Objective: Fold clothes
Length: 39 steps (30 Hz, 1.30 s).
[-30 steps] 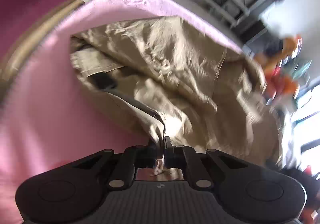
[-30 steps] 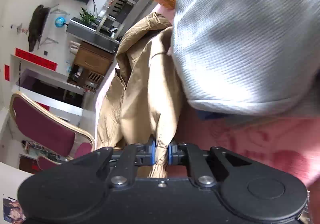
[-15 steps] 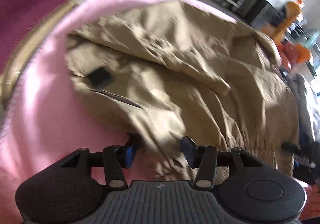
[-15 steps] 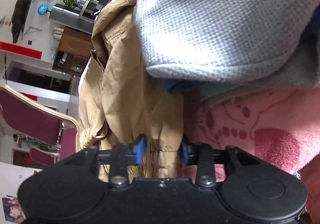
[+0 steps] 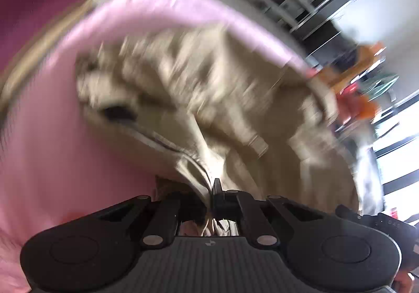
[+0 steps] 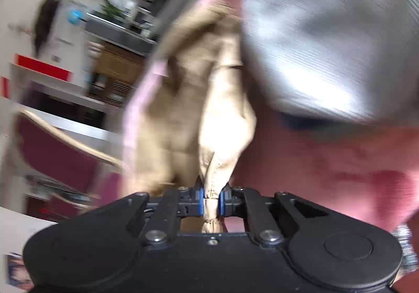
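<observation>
Clothes — 1 tan jacket (image 5: 235,99), 1 grey knit (image 6: 327,38) — jacket pinched by left gripper (image 5: 213,197) and right gripper (image 6: 210,201).

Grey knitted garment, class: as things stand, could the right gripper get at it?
Probably not yet. The right gripper is shut on the tan jacket; it would have to let go first. The grey knitted garment lies close ahead, with nothing between.

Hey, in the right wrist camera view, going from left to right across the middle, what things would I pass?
Dark red chair with a pale wooden frame → edge of the pink cover → crumpled tan garment, pinched in the right gripper → grey knitted cloth.
</observation>
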### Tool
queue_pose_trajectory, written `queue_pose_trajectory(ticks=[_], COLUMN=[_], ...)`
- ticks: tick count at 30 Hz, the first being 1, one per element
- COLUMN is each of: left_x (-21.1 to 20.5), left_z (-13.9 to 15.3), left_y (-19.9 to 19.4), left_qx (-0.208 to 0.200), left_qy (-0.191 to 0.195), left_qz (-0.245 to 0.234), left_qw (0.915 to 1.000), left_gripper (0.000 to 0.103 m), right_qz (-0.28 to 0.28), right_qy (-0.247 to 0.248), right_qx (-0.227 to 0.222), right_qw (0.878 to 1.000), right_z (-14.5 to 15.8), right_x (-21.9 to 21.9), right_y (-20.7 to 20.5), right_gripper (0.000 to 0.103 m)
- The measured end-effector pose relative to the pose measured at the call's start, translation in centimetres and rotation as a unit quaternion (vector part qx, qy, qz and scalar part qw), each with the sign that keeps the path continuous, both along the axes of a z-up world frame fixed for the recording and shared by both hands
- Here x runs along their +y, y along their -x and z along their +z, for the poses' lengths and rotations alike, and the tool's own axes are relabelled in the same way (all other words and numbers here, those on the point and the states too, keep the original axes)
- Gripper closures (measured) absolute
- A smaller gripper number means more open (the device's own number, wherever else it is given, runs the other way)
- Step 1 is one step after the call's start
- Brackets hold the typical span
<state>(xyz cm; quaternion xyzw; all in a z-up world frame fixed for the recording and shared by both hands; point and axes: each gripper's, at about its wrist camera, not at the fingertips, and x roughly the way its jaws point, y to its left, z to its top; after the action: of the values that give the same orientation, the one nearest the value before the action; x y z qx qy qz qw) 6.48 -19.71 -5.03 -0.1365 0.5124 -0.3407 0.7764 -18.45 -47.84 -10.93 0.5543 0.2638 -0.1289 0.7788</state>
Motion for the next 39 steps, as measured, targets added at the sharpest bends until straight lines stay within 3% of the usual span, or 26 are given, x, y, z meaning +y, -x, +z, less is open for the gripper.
queue_pose_trajectory(ticks=[3,5,8,10,12,14,16,18,20,23,26,27,29,31,33,36,37,38,39], left_x=[1.2,3.2,7.5,10.1,11.8,13.4,14.9,15.5,14.2,10.9,6.2,4.4,1.3,0.4,0.5,3.1,3.7,3.8,3.9], left_z=[8.3,14.6,21.5,24.9,27.9,30.2,32.0,32.6,32.6,31.4,28.4,27.2,25.7,27.0,30.9,35.4,36.1,35.6,34.7], left_y=[-1.1,-0.5,1.8,3.6,6.4,9.7,12.6,13.8,13.5,10.7,4.6,2.2,-2.7,-5.1,-5.2,-2.6,-1.5,-0.7,-0.1], left_qx=[-0.030,-0.070,-0.119,-0.138,-0.169,-0.230,-0.280,-0.294,-0.287,-0.246,-0.188,-0.166,-0.116,-0.128,-0.206,-0.304,-0.321,-0.325,-0.327], left_qy=[0.082,0.170,0.294,0.355,0.382,0.407,0.436,0.458,0.418,0.339,0.247,0.215,0.177,0.177,0.220,0.276,0.281,0.273,0.263], left_qz=[0.012,0.018,0.025,0.025,0.009,-0.008,-0.020,-0.020,-0.001,0.026,0.051,0.059,0.077,0.099,0.093,0.070,0.062,0.053,0.044], left_qw=[0.9961,0.9829,0.9482,0.9241,0.9085,0.8841,0.8547,0.8387,0.8618,0.9078,0.9493,0.9607,0.9743,0.9709,0.9489,0.9091,0.9024,0.9037,0.9065], left_gripper=[0.101,0.101,0.101,0.101,0.101,0.101,0.101,0.097,0.098,0.098,0.100,0.100,0.101,0.101,0.101,0.100,0.098,0.097,0.097], right_qz=[-0.003,-0.008,-0.015,-0.020,-0.024,-0.019,-0.022,-0.025,-0.024,-0.021,-0.026,-0.028,-0.031,-0.039,-0.042,-0.030,-0.025,-0.020,-0.015], right_qy=[0.033,0.069,0.125,0.162,0.198,0.236,0.258,0.277,0.270,0.253,0.222,0.207,0.189,0.188,0.213,0.278,0.299,0.318,0.325], right_qx=[-0.081,-0.138,-0.216,-0.267,-0.316,-0.345,-0.388,-0.428,-0.427,-0.377,-0.300,-0.264,-0.185,-0.134,-0.170,-0.264,-0.283,-0.300,-0.297], right_qw=[0.996,0.988,0.968,0.950,0.928,0.908,0.885,0.860,0.862,0.891,0.927,0.942,0.964,0.972,0.961,0.923,0.911,0.899,0.898], right_z=[8.3,14.2,22.1,27.4,32.6,35.6,37.3,39.0,39.7,38.6,36.0,34.6,32.5,32.1,34.7,39.0,39.8,40.5,39.9], right_x=[0.1,0.6,1.9,2.7,3.6,5.5,6.5,7.5,7.2,5.1,2.3,0.8,-1.9,-3.8,-3.6,-2.8,-2.5,-2.2,-2.1], right_y=[-1.2,0.3,4.2,6.9,9.5,11.4,13.5,15.5,14.7,11.3,4.9,2.2,-3.5,-7.6,-8.1,-5.4,-4.2,-3.1,-2.7], right_gripper=[0.093,0.093,0.093,0.093,0.093,0.093,0.093,0.093,0.093,0.093,0.093,0.093,0.093,0.093,0.093,0.093,0.093,0.092,0.092])
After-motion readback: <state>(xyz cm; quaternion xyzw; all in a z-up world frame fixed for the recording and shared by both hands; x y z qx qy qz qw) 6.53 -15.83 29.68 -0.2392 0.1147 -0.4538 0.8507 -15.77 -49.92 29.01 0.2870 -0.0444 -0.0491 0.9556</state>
